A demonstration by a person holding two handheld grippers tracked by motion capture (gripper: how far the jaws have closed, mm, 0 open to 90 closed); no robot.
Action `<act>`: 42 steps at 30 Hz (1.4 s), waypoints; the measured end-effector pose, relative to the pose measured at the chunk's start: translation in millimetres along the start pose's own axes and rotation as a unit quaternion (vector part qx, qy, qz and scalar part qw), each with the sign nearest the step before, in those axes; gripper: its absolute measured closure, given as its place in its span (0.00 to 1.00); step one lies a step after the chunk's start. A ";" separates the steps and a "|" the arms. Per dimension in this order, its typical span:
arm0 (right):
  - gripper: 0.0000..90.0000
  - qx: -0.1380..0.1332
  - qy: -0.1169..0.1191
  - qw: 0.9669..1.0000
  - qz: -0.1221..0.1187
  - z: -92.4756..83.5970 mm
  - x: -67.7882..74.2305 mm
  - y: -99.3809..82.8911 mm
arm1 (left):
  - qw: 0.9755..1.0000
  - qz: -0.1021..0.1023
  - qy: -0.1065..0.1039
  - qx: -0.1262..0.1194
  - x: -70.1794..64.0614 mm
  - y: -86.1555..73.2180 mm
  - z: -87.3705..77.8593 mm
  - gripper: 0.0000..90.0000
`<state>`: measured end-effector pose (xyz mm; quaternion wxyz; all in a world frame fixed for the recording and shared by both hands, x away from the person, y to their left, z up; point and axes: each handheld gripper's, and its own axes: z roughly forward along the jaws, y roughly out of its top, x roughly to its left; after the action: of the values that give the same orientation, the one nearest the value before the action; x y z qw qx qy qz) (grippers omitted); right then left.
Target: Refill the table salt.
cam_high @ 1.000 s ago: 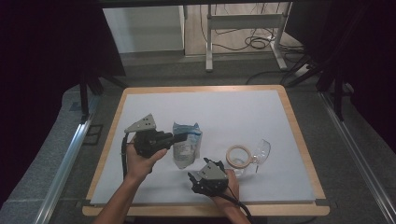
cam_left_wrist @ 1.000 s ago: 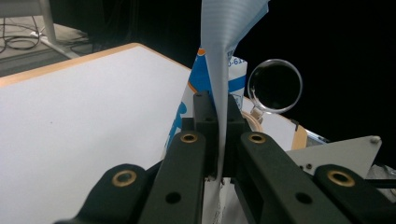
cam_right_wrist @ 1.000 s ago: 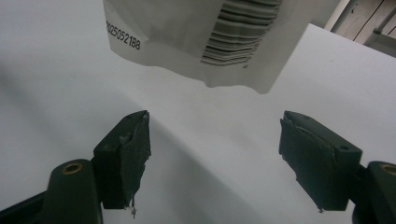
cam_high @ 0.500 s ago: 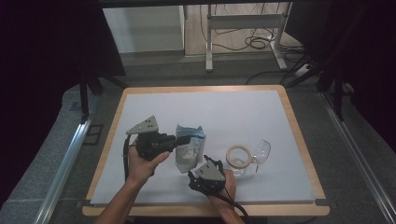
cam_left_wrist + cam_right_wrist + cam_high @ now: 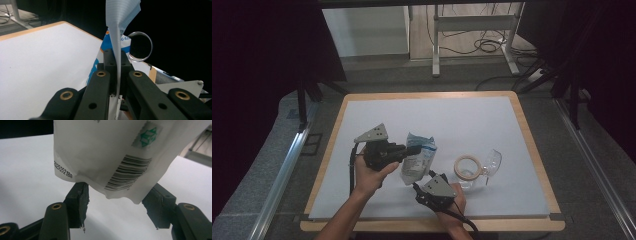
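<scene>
Pinching top seal of white-and-blue pouch (image 5: pixel 417 159), left gripper (image 5: pixel 411 149) fully clamped on it, holds pouch just left of frame centre. Right gripper (image 5: pixel 418 190) below, lower centre, jaws part open and just been closing; pouch bottom corner (image 5: pixel 120 187) between pads, not yet pressed. Advice: finish closing on corner squarely, keep left grip firm, avoid tearing film. Pouch long axis runs upper right to lower left, sealed top toward upper right. Glass (image 5: pixel 487 167) and tape ring (image 5: pixel 466 167) lie right of pouch.
</scene>
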<state>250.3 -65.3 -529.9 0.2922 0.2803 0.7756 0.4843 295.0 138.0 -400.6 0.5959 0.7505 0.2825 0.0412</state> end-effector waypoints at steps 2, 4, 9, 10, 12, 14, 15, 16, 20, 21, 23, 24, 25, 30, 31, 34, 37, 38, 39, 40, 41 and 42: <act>0.47 0.001 0.006 1.000 0.006 -0.5 -1.0 -0.3 | 1.000 -0.002 -0.004 0.001 0.0 0.2 3.8 1.00; 0.47 0.003 0.015 1.000 0.014 -1.4 -2.3 -0.9 | 1.000 -0.003 -0.005 0.002 -0.2 0.4 6.8 1.00; 0.48 0.010 0.028 0.999 0.022 -4.3 -1.6 -2.2 | 1.000 -0.006 -0.009 0.009 0.3 0.6 14.6 1.00; 0.48 0.011 0.033 0.999 0.024 -4.7 -1.8 -2.8 | 1.000 -0.004 -0.009 0.013 0.2 0.7 16.8 1.00; 0.50 0.016 0.041 0.998 0.038 -6.5 -2.9 -4.4 | 1.000 -0.005 -0.013 0.018 -0.6 0.8 20.8 1.00; 0.50 0.016 0.049 0.997 0.058 -8.3 -2.4 -7.6 | 1.000 -0.003 -0.015 0.027 -1.2 1.1 26.6 1.00; 0.50 0.016 0.048 0.997 0.060 -9.0 -1.8 -8.7 | 1.000 -0.003 -0.015 0.027 -1.2 1.1 26.6 1.00; 0.50 0.017 0.049 0.997 0.061 -9.8 -1.6 -9.6 | 0.999 0.003 -0.012 0.031 -1.7 1.9 28.7 1.00; 0.50 0.016 0.044 0.997 0.061 -11.8 -3.8 -10.9 | 0.999 0.009 -0.015 0.037 -6.2 4.3 36.7 1.00; 0.50 0.015 0.045 0.997 0.063 -12.1 -4.5 -11.2 | 0.999 0.010 -0.015 0.039 -6.8 4.9 39.2 1.00; 0.50 0.018 0.045 0.997 0.068 -13.3 -5.9 -11.7 | 0.999 0.012 -0.011 0.043 -7.0 5.4 42.2 1.00; 0.50 0.019 0.045 0.996 0.069 -13.6 -6.1 -11.8 | 0.999 0.013 -0.009 0.044 -6.8 5.5 43.6 1.00; 0.49 0.020 0.046 0.996 0.070 -13.6 -6.2 -11.8 | 0.999 0.012 -0.010 0.047 -6.1 5.3 45.8 1.00; 0.49 0.026 0.053 0.995 0.079 -11.6 -7.5 -13.5 | 0.998 0.008 -0.009 0.055 -6.0 4.6 52.9 1.00; 0.49 0.027 0.053 0.995 0.081 -11.1 -7.7 -13.7 | 0.998 0.007 -0.009 0.057 -5.7 4.5 54.0 1.00; 0.49 0.026 0.053 0.995 0.086 -10.4 -8.5 -14.6 | 0.998 0.006 -0.013 0.057 -6.1 4.7 56.8 1.00; 0.49 0.025 0.057 0.994 0.089 -10.8 -9.0 -15.1 | 0.998 0.006 -0.014 0.059 -5.9 4.9 58.5 1.00; 0.49 0.024 0.060 0.994 0.089 -11.0 -9.4 -15.2 | 0.998 0.005 -0.015 0.059 -5.9 5.2 59.1 1.00; 0.49 0.020 0.063 0.994 0.092 -11.5 -10.1 -15.3 | 0.998 0.003 -0.017 0.059 -6.0 5.5 59.7 1.00; 0.49 0.020 0.063 0.994 0.092 -11.5 -10.1 -15.3 | 0.998 0.004 -0.018 0.060 -6.2 5.8 60.5 1.00; 0.49 0.019 0.064 0.993 0.093 -11.6 -10.3 -15.4 | 0.998 0.003 -0.019 0.060 -6.7 6.1 61.4 1.00; 0.49 0.019 0.064 0.993 0.094 -11.8 -10.4 -15.4 | 0.998 0.003 -0.020 0.060 -7.0 6.3 62.4 1.00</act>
<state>246.4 -85.4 -537.9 0.1893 0.3258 0.7717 0.5123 316.4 79.4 -410.8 0.5553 0.7865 0.2702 0.0104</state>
